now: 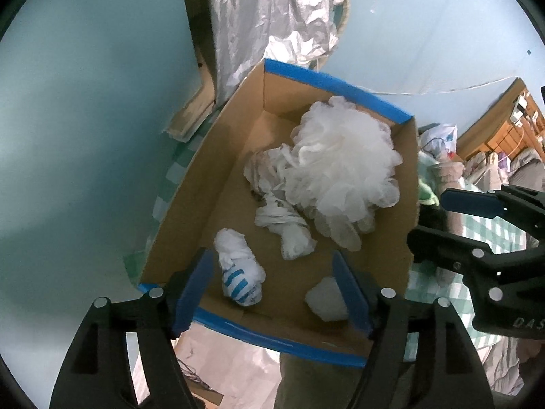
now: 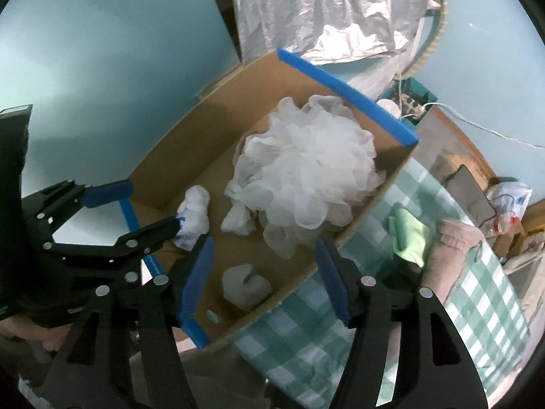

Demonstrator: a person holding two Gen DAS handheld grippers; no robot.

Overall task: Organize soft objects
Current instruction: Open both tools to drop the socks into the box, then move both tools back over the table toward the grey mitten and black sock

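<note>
A cardboard box (image 1: pixel 204 187) with blue-taped rims holds a big white mesh pouf (image 1: pixel 344 160), a knotted white plastic bag (image 1: pixel 289 228), a white bundle with blue stripes (image 1: pixel 240 272) and a small white lump (image 1: pixel 323 298). My left gripper (image 1: pixel 272 289) hangs open over the box's near end, above the striped bundle, with nothing between its pads. In the right wrist view the same box (image 2: pixel 190 143) and pouf (image 2: pixel 306 170) show. My right gripper (image 2: pixel 265 279) is open above the white lump (image 2: pixel 245 284). The left gripper (image 2: pixel 153 206) stands at the left, and the right gripper (image 1: pixel 439 220) by the box's right wall.
The box rests on a green-and-white checked cloth (image 2: pixel 460 272). A light green rag (image 2: pixel 408 238) and a beige item (image 2: pixel 453 248) lie right of the box. A crinkled silver sheet (image 2: pixel 323 10) hangs behind it, against a pale blue wall. A plastic bag (image 2: pixel 507 197) lies far right.
</note>
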